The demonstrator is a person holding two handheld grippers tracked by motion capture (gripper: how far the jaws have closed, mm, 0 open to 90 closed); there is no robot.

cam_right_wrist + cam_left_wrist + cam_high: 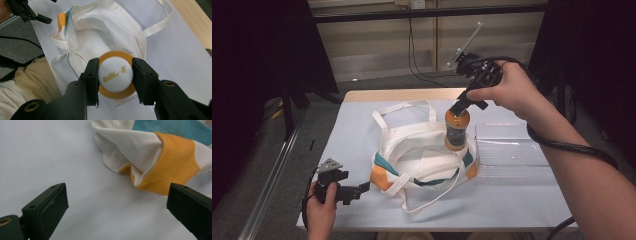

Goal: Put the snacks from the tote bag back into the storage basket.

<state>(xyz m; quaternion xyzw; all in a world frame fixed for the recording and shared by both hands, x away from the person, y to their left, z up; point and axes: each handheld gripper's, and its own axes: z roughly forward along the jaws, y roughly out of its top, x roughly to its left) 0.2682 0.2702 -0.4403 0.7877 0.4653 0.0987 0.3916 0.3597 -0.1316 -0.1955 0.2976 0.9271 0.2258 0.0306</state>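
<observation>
a recording lab or test studio: black curtains (262, 45) hang on both sides, a dark metal frame bar (427, 12) spans overhead, cables (414, 50) trail down the back wall, and a white-covered worktop (357, 130) stands on grey carpet (262, 165).

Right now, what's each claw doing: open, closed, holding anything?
Left claw: open, holding nothing, near the tote bag.
Right claw: closed on the bottle cap, above the bag.

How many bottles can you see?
1. The bottle hangs upright over the white tote bag, its white cap clamped in the right gripper. More could be hidden inside the bag.
</observation>
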